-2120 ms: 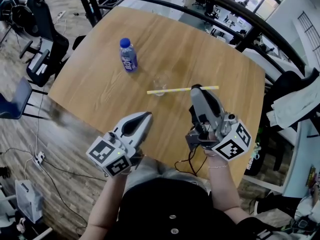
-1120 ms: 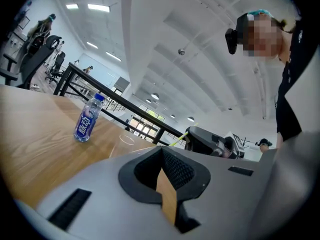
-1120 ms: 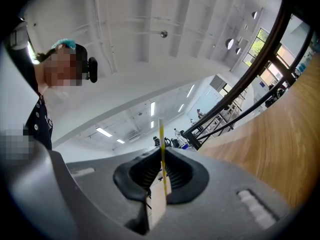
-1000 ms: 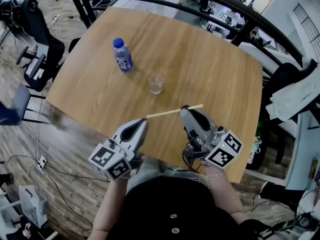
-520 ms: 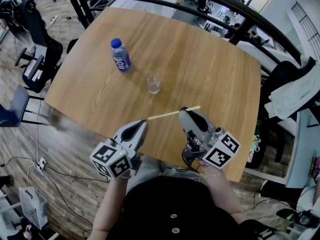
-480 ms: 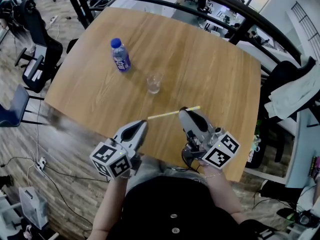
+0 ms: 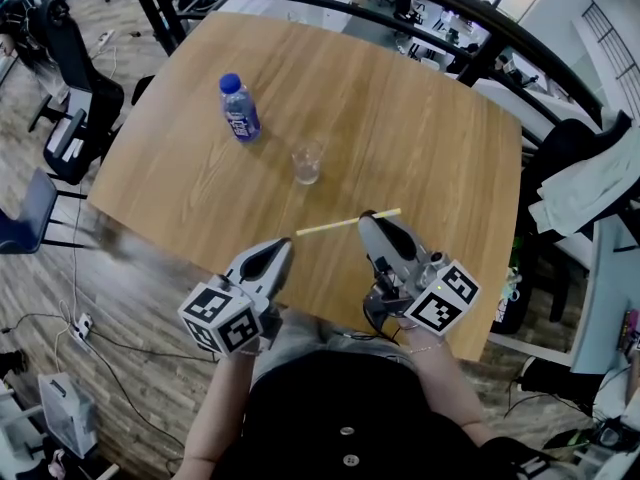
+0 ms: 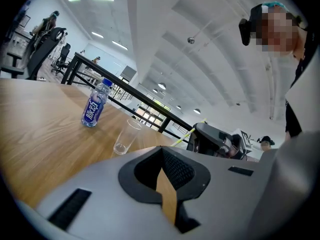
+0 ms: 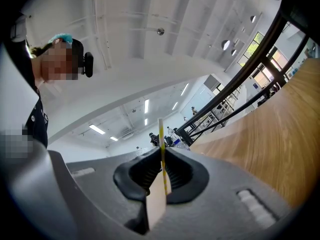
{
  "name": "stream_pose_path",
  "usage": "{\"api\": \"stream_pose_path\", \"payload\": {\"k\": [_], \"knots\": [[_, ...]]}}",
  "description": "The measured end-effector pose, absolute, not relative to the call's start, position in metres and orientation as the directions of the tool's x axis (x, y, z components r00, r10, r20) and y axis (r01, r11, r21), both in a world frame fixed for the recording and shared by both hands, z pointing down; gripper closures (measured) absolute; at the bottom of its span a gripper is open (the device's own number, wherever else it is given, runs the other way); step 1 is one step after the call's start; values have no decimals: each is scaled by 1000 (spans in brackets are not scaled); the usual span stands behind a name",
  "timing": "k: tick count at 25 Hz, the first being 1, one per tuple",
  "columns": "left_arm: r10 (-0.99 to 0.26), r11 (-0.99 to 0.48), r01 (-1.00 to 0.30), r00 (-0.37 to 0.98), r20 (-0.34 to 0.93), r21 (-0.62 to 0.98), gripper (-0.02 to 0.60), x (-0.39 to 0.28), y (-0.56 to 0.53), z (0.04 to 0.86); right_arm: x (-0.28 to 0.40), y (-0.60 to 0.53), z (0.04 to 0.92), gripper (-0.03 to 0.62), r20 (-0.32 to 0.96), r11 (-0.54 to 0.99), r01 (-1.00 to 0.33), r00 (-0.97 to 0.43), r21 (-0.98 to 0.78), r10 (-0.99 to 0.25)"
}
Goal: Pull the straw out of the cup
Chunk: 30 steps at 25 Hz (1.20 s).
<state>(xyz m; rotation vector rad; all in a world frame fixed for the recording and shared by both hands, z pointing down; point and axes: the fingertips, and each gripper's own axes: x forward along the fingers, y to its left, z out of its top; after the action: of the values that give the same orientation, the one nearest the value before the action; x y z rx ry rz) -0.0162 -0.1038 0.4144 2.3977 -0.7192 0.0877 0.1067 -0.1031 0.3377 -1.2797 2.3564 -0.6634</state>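
Nearest the person, the left gripper [image 7: 272,251] hangs over the table's near edge with its jaws together and nothing between them; it takes no part in the work. Beside it, the right gripper [image 7: 370,222] is clenched on the straw [image 7: 335,226], the yellow-and-white tube pinched between the pads near one end. The longer free length runs out toward the left gripper, roughly level above the wood. Farther out, the clear cup [image 7: 306,163] stands upright and empty, well apart from the straw. Beyond it stands a blue-capped bottle [image 7: 240,113] on the table [image 7: 430,118].

By this layout the extraction appears complete, and what remains, if anything, is to set the straw down. To do that well, the grip should be firm enough to prevent slipping but not so tight that it flattens the tube. The long free end should stay clear of the cup, since a sideways sweep could tip so light a vessel. Bare wood near the right gripper suits the release.
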Motion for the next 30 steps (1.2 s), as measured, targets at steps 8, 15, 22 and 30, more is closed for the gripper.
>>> {"api": "stream_pose_path", "payload": {"k": [8,15,22,30], "knots": [[-477,-659,-519,848,231,544,565,-15,-106,413,103,-103,339,572,-92,484,-678,-528,-553,-844],[-461,-666,-513,854,242,542,565,-12,-104,416,99,-105,339,572,-91,491,-675,-536,-551,-839],[-459,-665,-509,856,238,547,565,-12,-104,418,98,-105,341,572,-82,496,-684,-542,-535,-836],[-455,-663,-505,858,238,554,565,-10,-104,420,96,-105,343,572,-75,496,-681,-548,-539,-833]]}}
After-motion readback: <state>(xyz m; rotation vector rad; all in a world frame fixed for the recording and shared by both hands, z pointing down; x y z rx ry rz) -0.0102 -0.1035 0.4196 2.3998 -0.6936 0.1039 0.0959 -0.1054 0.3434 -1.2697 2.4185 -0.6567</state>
